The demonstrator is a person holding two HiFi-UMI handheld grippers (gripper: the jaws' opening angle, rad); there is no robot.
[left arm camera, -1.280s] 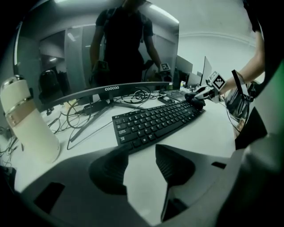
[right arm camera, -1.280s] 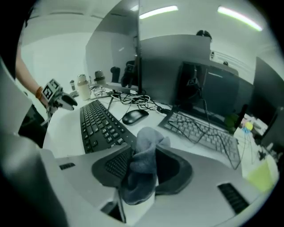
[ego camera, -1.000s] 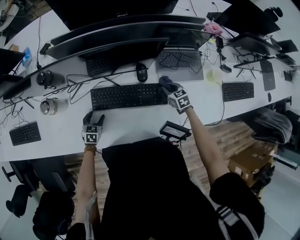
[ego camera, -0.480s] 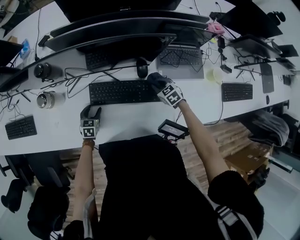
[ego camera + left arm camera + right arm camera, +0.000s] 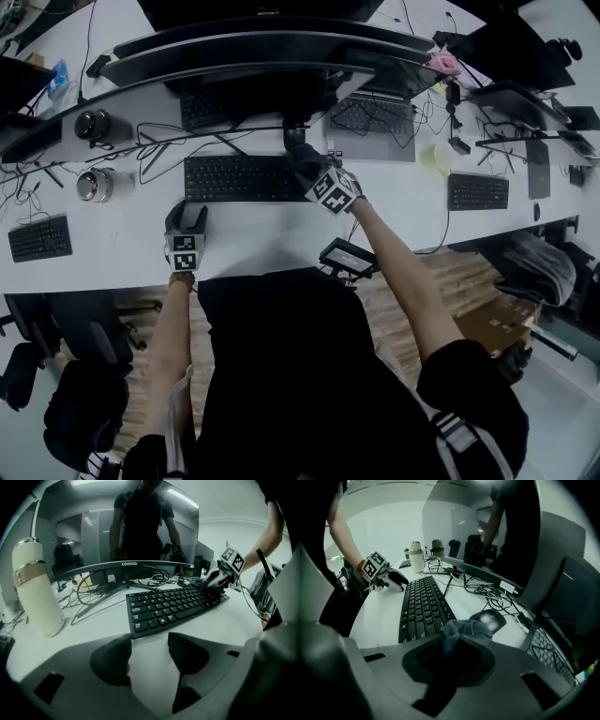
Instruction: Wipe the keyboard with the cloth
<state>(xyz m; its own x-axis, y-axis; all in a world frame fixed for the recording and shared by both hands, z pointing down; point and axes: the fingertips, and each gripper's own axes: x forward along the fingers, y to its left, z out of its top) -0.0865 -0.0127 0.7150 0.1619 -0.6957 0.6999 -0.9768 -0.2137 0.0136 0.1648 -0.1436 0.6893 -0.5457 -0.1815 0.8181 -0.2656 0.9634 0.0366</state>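
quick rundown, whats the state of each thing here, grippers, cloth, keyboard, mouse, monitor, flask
left gripper, open, nothing between its jaws, which have just been closing slightly
right gripper, shut on the cloth
cloth, bunched in the jaws at the keyboard's end
keyboard, flat on the desk
mouse, on the desk beside the keyboard
curved monitor, screen dark
flask, upright, capped

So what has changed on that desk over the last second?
The right gripper, shut on the cloth, slid leftward from just off the right end of the keyboard onto its keys, turning a little as it went. The left gripper has just been closing its jaws slightly, with nothing between them. It stayed by the keyboard's left front corner, and the keyboard itself did not move.
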